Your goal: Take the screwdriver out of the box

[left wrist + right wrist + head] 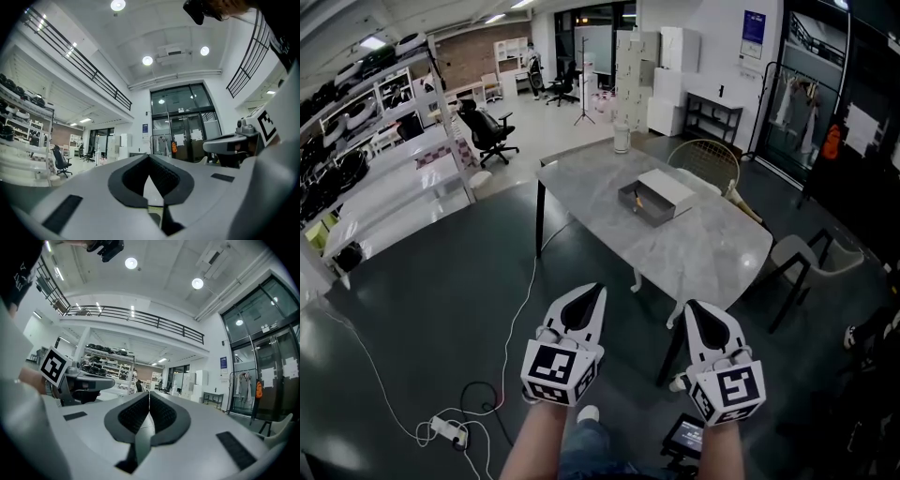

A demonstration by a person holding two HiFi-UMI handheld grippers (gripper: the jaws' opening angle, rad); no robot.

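Grey, marble-patterned tabletop point(703, 253) stands out ahead in the head view, well apart from both grippers, on a dark floor point(431, 309). Near its middle sits the box point(667, 186): a white upper part, with a grey open tray drawn out towards the left of the picture. In that tray lies the screwdriver point(636, 198). It shows only as a short yellow streak against the grey, lying along the tray; from here it is too small to tell handle from shaft.

Low in the head view, the left gripper point(597, 292) and the right gripper point(692, 307) are held side by side, each with its marker cube nearest the camera and its tip pointing at the tabletop. Neither touches anything. In the left gripper view the two dark-padded jaws meet at the tip with nothing between them, so that gripper is closed and empty. The right gripper view shows the same: jaws pressed together, nothing held.

A wire-backed chair point(705, 161) stands behind the tabletop's far side, and a grey chair point(814, 255) stands beside its right edge.
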